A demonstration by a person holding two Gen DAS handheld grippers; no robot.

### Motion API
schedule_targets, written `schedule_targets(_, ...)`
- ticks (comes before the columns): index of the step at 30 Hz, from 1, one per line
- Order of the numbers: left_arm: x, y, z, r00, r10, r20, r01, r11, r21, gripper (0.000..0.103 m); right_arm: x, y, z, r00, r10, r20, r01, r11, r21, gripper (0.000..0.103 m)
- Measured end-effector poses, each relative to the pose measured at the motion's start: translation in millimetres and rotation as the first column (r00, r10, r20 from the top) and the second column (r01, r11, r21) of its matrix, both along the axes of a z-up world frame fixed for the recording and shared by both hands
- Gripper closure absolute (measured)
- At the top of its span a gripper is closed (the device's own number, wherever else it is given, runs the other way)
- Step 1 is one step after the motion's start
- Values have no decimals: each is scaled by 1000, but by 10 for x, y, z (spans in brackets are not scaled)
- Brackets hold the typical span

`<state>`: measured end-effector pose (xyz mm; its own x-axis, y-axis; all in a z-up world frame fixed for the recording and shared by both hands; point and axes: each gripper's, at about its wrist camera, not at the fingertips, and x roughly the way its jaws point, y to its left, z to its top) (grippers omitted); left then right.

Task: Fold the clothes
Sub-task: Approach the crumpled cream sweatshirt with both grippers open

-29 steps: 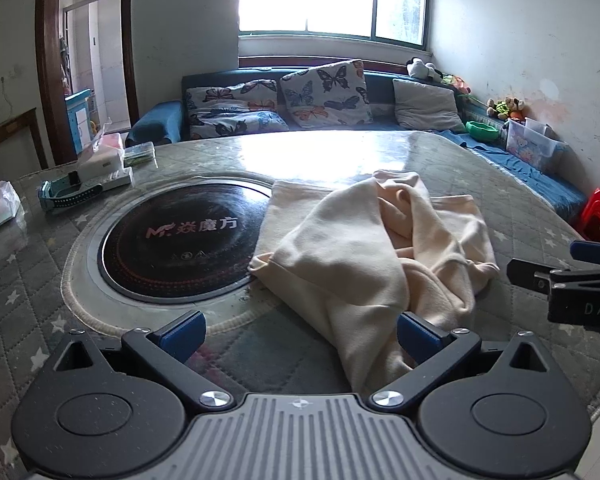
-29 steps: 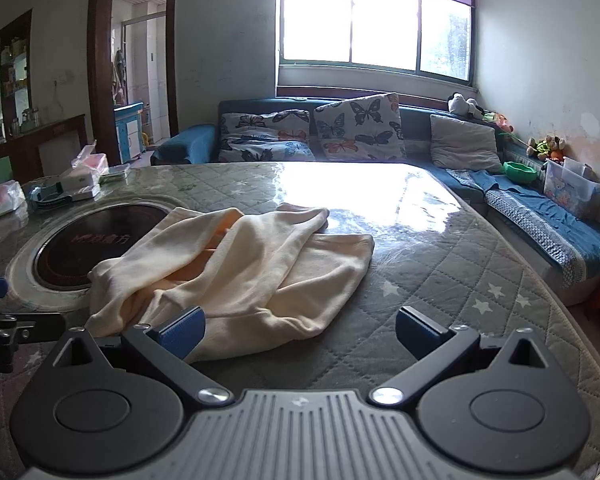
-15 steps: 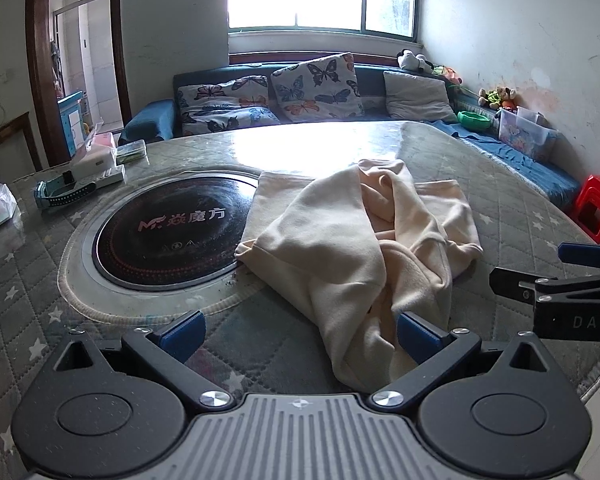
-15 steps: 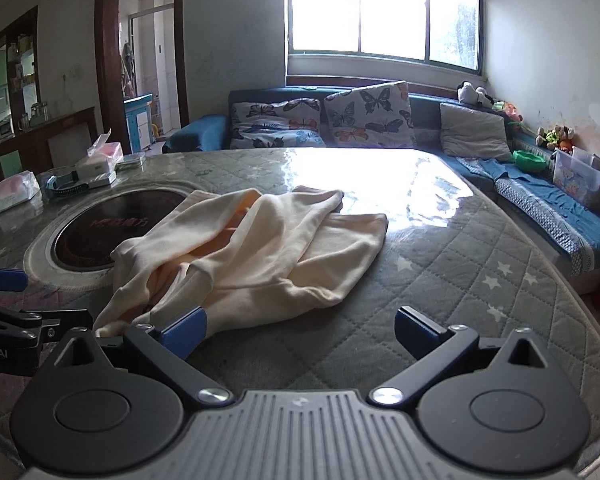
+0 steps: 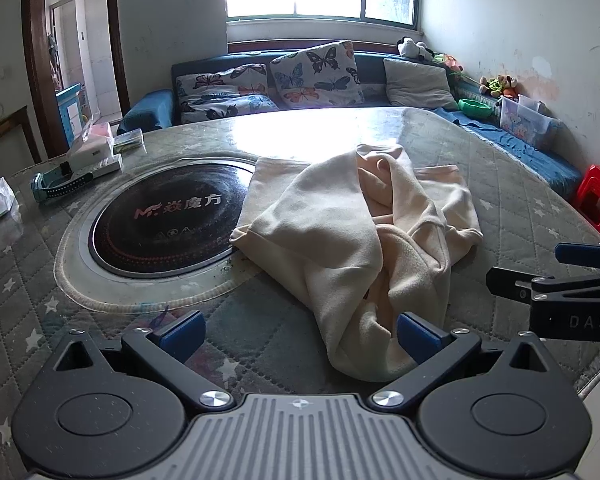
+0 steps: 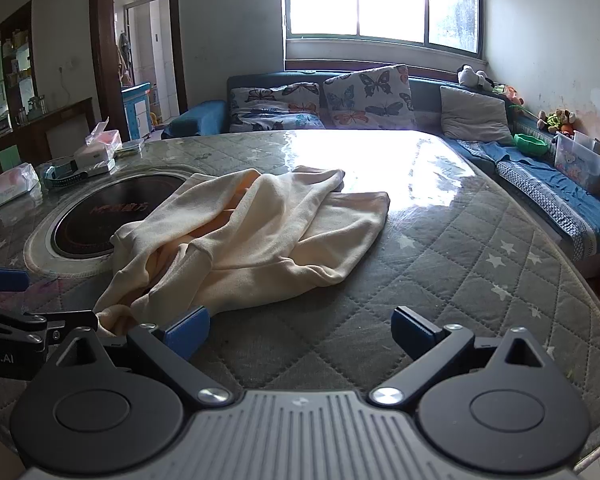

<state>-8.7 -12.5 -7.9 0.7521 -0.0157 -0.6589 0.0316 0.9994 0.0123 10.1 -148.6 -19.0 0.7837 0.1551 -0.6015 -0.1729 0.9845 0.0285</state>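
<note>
A cream garment [image 5: 356, 240] lies crumpled in a heap on the round quilted table [image 5: 500, 216]. It also shows in the right wrist view [image 6: 252, 236]. My left gripper [image 5: 298, 334] is open and empty, low at the table's near edge, with the garment's near end just ahead of its right finger. My right gripper [image 6: 300, 330] is open and empty, near the table edge to the right of the heap; its left fingertip is close to the cloth. Each gripper shows at the other view's side edge.
A black round cooktop [image 5: 164, 220] is set into the table left of the garment. Tissue packs [image 6: 14, 178], a white box [image 5: 94, 152] and a watch-like band [image 5: 60, 188] lie at the far left. A sofa with cushions [image 6: 364, 96] stands behind. A red stool [image 5: 598, 200] stands on the right.
Both grippers have drawn back and risen a little from the garment, so more table shows ahead of them. The garment lies unchanged. Both stay open.
</note>
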Motion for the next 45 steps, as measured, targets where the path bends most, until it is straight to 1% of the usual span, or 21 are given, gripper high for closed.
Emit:
schedule_targets(15,110,3,-28,999,0,-32,-1,1000,-5,0,89,32,-14,1000,12,-17,-12,1000,-3,4)
schedule_targets(36,221,9,-1,999,-12,-40,11,1000,-11,0,220,76,-20,999,26,-27,-26,1000,-4,5)
schedule_targets(42,281,7,17,999,-20,-39,20,1000,-5,0,302,96,-14,999,34,-27,-34,999,0,6)
schedule_targets(45,323,15,25,999,-22,-38,22,1000,-4,0,356,107,-14,999,39,-31,-39,999,-2,8)
